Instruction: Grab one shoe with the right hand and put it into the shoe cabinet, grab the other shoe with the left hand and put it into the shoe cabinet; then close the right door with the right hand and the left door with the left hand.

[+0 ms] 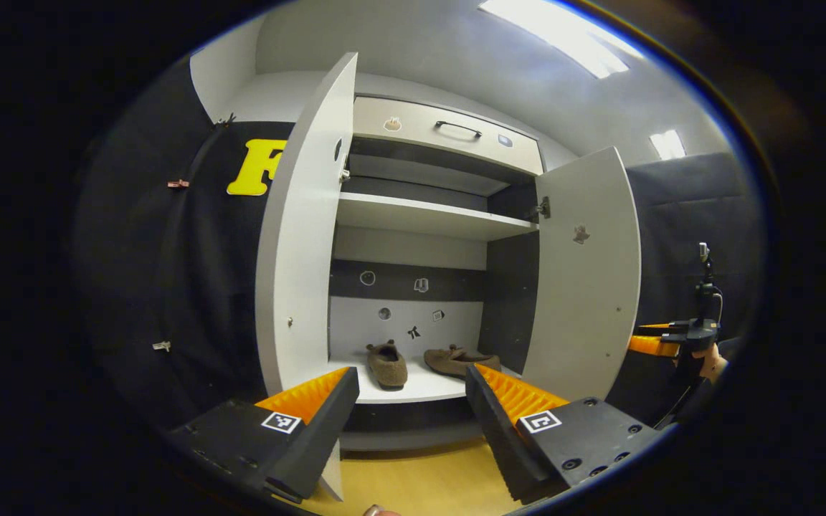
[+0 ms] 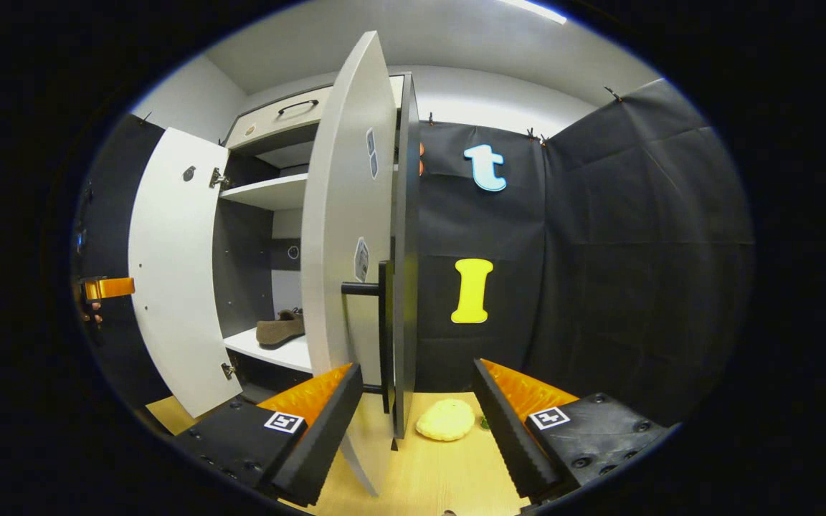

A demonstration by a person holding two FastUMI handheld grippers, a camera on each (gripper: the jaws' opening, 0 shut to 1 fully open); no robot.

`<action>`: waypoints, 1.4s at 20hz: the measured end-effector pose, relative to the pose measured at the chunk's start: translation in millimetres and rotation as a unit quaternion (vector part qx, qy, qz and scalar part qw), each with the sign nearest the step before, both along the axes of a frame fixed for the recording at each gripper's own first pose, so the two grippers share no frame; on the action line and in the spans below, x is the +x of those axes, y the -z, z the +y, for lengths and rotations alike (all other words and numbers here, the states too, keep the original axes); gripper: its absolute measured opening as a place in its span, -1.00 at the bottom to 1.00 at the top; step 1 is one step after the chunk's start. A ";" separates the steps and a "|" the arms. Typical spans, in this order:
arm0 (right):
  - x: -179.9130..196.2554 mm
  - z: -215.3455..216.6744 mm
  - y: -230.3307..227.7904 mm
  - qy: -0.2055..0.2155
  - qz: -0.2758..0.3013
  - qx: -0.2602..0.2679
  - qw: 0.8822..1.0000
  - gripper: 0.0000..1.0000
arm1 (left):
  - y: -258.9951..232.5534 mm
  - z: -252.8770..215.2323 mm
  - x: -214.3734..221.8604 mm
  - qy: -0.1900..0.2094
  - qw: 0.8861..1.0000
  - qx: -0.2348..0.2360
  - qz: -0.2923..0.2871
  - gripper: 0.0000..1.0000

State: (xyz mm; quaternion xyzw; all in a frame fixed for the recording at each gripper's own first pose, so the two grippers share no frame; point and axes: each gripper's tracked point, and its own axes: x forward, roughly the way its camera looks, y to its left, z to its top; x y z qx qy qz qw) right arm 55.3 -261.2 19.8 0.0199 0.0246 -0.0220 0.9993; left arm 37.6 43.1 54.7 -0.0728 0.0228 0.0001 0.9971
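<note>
Jaws of the left gripper (image 1: 411, 401) and the right gripper (image 2: 413, 401) both stand wide apart, holding nothing. Two brown felt shoes (image 1: 387, 364) (image 1: 460, 360) lie on the bottom shelf of the white shoe cabinet (image 1: 427, 215), one running front to back, the other lying crosswise. Both cabinet doors (image 1: 298, 236) (image 1: 585, 272) stand open.
</note>
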 end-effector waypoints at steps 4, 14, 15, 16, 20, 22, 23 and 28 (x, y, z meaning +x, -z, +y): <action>6.2 17.5 0.6 -0.047 -0.002 0.008 0.999 0.92 | -1.4 5.6 -2.3 -0.020 1.000 0.019 0.005 0.90; 60.2 124.3 -0.4 -0.182 -0.012 0.023 0.983 0.90 | 20.2 18.3 -21.2 -0.046 0.998 0.022 0.047 0.89; 68.9 138.8 -0.2 -0.194 -0.014 0.029 0.980 0.90 | 22.6 21.9 -25.9 -0.054 0.997 0.023 0.051 0.89; 77.6 152.6 0.4 -0.204 -0.015 0.033 0.978 0.91 | 25.2 26.8 -31.1 -0.063 0.996 0.024 0.056 0.89; 122.0 202.0 -1.2 -0.207 -0.032 -0.003 0.978 0.96 | 32.6 51.5 -44.1 -0.097 0.993 0.028 0.060 0.89; 140.6 213.8 -2.5 -0.191 -0.036 -0.018 0.981 0.94 | 37.7 66.7 -51.4 -0.115 0.991 0.030 0.066 0.89; 146.2 217.5 -0.4 -0.186 -0.034 -0.016 0.982 0.94 | 39.5 74.4 -54.3 -0.125 0.989 0.033 0.068 0.89; 174.8 223.4 2.0 -0.121 -0.038 -0.020 0.992 0.95 | 42.4 120.2 -52.9 -0.164 0.983 0.040 0.069 0.89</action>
